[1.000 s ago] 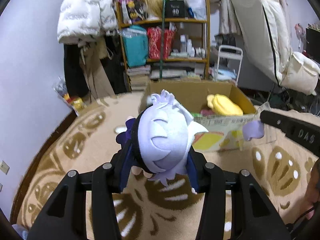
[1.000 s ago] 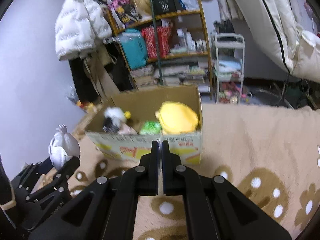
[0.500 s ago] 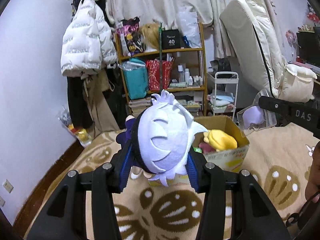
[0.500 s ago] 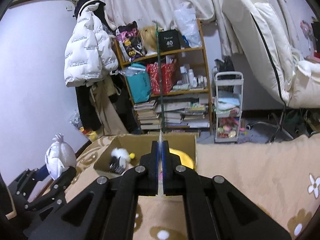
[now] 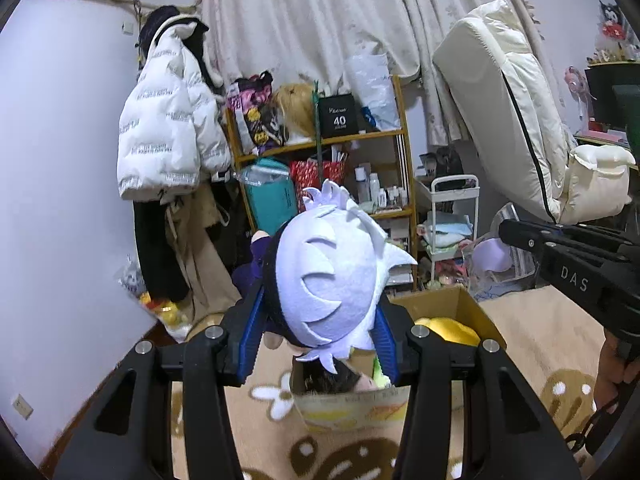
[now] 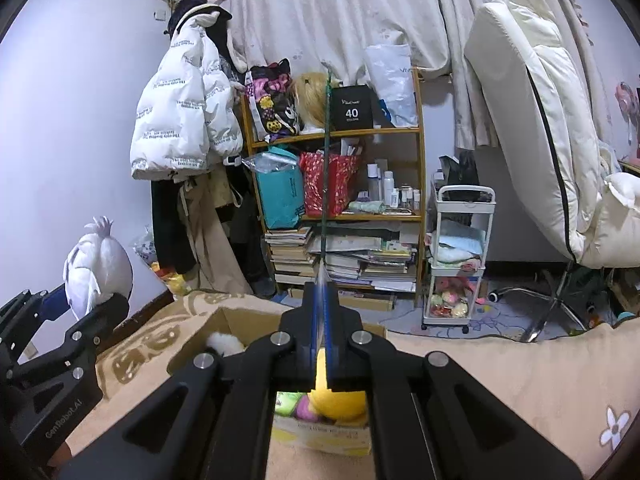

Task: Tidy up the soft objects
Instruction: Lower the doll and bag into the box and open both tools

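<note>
Plush doll (image 5: 332, 276) with white felt hair and dark purple body, clamped between the blue pads of the left gripper (image 5: 320, 328), held up in the air above the cardboard box (image 5: 464, 304). Doll's head faces the camera side, body pointing away toward the shelf (image 5: 360, 140). In the right wrist view the same doll (image 6: 98, 268) shows at far left, in the left gripper (image 6: 84, 320).

Right gripper (image 6: 321, 320) closed, fingers pressed together, nothing between them; it hangs over the box (image 6: 224, 320). In the left wrist view the right gripper (image 5: 516, 238) comes in from the right edge, with the hand (image 5: 612, 368) holding it.

Box sits on the beige patterned carpet (image 5: 540, 320), open top, holding a yellow plush (image 6: 340, 396), a white fluffy toy (image 6: 224, 342), and some green and pink soft items (image 6: 296, 404).

Behind: shelf with books and bags, white puffer jacket (image 5: 168, 120) hanging at left, white trolley (image 6: 456, 248), curtain (image 5: 320, 20), white mattress (image 5: 512, 108) leaning upright at right.
</note>
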